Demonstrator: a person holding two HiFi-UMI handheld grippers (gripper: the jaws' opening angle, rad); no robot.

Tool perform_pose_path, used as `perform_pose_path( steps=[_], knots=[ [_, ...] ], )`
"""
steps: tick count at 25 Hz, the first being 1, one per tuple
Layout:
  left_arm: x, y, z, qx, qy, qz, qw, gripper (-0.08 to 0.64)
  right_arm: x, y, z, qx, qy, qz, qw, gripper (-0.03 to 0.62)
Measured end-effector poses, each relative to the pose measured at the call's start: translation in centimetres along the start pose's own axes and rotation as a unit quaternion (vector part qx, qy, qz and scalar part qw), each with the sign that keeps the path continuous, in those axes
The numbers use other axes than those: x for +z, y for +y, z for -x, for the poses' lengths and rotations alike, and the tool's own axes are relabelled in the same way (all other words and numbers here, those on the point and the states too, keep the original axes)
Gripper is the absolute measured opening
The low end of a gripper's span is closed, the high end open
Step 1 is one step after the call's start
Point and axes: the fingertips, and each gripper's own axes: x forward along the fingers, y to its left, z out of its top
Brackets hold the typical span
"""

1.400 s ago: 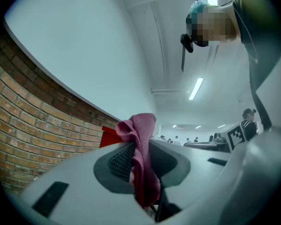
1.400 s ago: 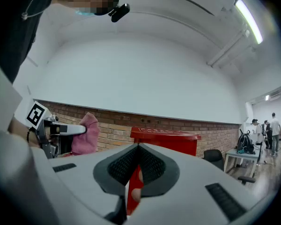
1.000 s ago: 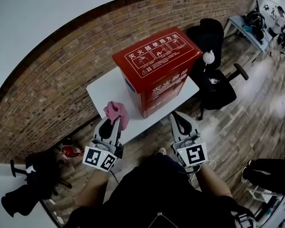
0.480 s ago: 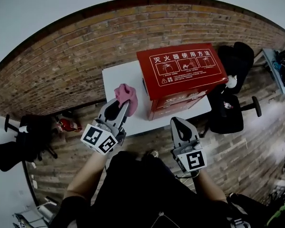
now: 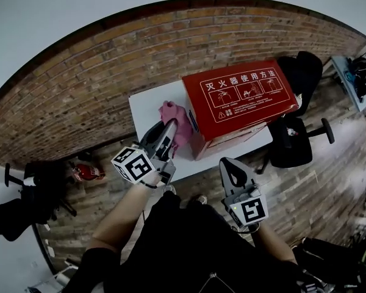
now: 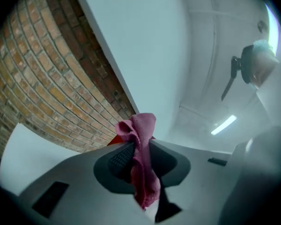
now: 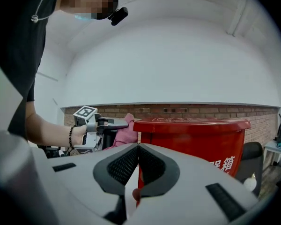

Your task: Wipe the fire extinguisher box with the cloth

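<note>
At left, left gripper [image 5: 170,126] with marker cube, held in a bare forearm's hand, raised over the near left part of a white table [image 5: 147,104]; jaws clamped on the cloth [image 5: 177,122]. Cloth: pink, soft, crumpled into a bunch above the jaw tips, one tail hanging down between the pads in the left gripper view [image 6: 142,146]. Bunched end set at the left end wall of the fire extinguisher box [image 5: 243,96], close under the lid edge; in the right gripper view, cloth [image 7: 126,133] right at the box's left corner, actual contact not certain. Box: red, rectangular, standing on the table against a brick wall [image 5: 104,72]; flat overhanging lid bearing white Chinese characters and three instruction pictograms, more white characters on the front wall [image 7: 223,164]. Right of centre and nearer the person, right gripper [image 5: 231,164], low, off the table's front edge, well apart from the box; jaws closed together tip to tip, nothing between them [image 7: 137,147]. At far right, a black office chair [image 5: 294,146] beside the table.
</note>
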Motion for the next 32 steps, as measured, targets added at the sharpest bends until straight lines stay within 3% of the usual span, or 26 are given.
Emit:
perform_pose_path(
  steps=[4, 9, 17, 22, 25, 32],
  knots=[
    [1.0, 2.0, -1.7, -0.030, -0.007, 0.103, 0.9943, 0.127, 0.2, 0.7, -0.8, -0.022, 0.013, 0.012, 1.000, 0.020],
    [1.6, 3.7, -3.6, -0.068, -0.016, 0.245, 0.9671, 0.129, 0.3, 1.5, -1.7, -0.045, 0.025, 0.021, 0.998, 0.020],
    [2.0, 5.1, -5.4, -0.109, -0.013, 0.380, 0.9185, 0.127, -0.5, 3.8, -3.0, -0.052, 0.054, 0.041, 0.996, 0.020],
    [2.0, 5.1, -6.4, -0.134, -0.009, 0.427, 0.8941, 0.127, -0.9, 5.0, -4.0, -0.059, 0.065, 0.041, 0.995, 0.020],
    [1.9, 5.5, -6.8, -0.139, -0.007, 0.432, 0.8910, 0.126, -1.1, 5.6, -4.6, -0.062, 0.068, 0.042, 0.995, 0.020],
    [0.9, 6.5, -7.5, -0.124, 0.012, 0.404, 0.9063, 0.123, -1.9, 7.0, -5.8, -0.065, 0.090, 0.041, 0.993, 0.020]
  ],
)
